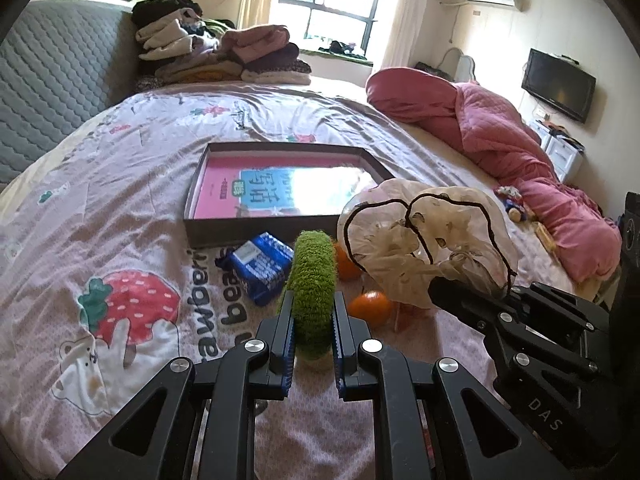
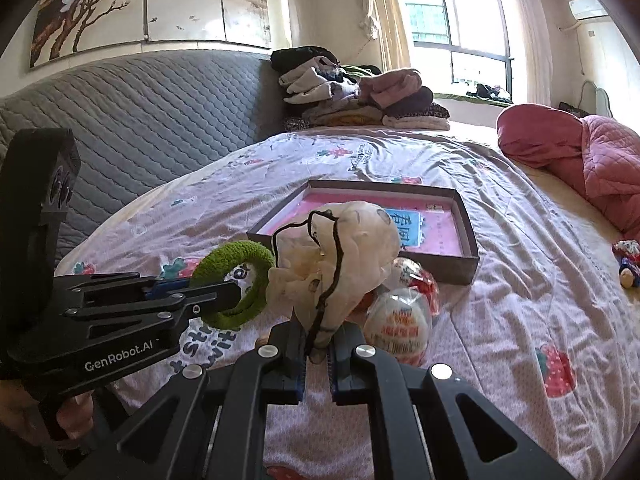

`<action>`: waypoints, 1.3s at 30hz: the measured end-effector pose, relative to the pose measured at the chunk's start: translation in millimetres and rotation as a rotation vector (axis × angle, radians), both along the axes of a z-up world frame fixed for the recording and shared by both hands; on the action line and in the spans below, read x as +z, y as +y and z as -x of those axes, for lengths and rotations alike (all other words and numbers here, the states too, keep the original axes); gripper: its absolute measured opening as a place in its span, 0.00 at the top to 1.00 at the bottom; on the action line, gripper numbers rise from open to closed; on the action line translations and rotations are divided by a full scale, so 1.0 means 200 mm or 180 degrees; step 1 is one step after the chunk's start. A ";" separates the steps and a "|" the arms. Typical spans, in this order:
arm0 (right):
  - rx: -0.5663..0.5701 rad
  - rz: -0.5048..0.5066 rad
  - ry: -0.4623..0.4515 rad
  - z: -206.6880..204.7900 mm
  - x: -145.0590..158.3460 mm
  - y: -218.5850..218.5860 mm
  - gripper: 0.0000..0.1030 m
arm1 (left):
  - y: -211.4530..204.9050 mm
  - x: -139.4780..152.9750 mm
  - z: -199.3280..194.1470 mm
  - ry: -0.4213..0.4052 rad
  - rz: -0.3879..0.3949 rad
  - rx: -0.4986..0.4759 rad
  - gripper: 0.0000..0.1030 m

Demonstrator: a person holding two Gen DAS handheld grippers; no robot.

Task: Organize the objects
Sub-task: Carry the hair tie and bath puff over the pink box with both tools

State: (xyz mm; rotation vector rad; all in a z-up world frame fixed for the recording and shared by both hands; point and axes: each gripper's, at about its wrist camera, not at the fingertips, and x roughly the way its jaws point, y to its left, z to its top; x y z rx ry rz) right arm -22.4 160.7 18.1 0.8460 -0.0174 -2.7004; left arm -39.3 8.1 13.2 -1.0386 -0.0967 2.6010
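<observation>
My left gripper is shut on a fuzzy green ring, held above the bedspread; the ring also shows in the right wrist view. My right gripper is shut on a crumpled cream bag with black cord, seen at the right of the left wrist view. A dark shallow box with a pink book inside lies just beyond. A blue packet and two oranges lie before the box. Wrapped egg-shaped sweets lie under the bag.
A pink quilt is bunched along the bed's right side, with a small toy beside it. Folded clothes are stacked at the far end. A grey padded headboard runs along the left.
</observation>
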 end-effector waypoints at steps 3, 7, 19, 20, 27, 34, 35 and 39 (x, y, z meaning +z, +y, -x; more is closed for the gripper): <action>-0.0002 0.0016 0.0023 0.02 0.02 0.01 0.92 | -0.01 0.01 0.03 -0.0017 -0.0049 0.0008 0.85; 0.0012 -0.0016 0.0058 0.04 0.04 0.01 0.92 | -0.01 0.05 0.06 0.0043 -0.0034 0.0062 0.85; -0.0029 -0.0044 0.0161 0.17 0.11 0.02 0.92 | 0.01 0.14 0.15 0.0073 0.0032 0.0133 0.85; -0.0032 -0.0041 0.0164 0.18 0.11 0.02 0.92 | 0.01 0.14 0.16 0.0080 0.0033 0.0141 0.85; -0.0073 -0.0077 0.0213 0.27 0.14 0.02 0.92 | 0.01 0.21 0.28 0.0146 0.0040 0.0203 0.85; -0.0144 -0.0135 0.0277 0.40 0.18 0.03 0.92 | 0.01 0.29 0.41 0.0238 0.0029 0.0227 0.85; -0.0163 -0.0168 0.0283 0.42 0.19 0.03 0.92 | 0.02 0.31 0.44 0.0244 0.0029 0.0223 0.85; -0.0234 -0.0206 0.0272 0.48 0.19 0.06 0.92 | 0.01 0.33 0.51 0.0245 0.0006 0.0214 0.85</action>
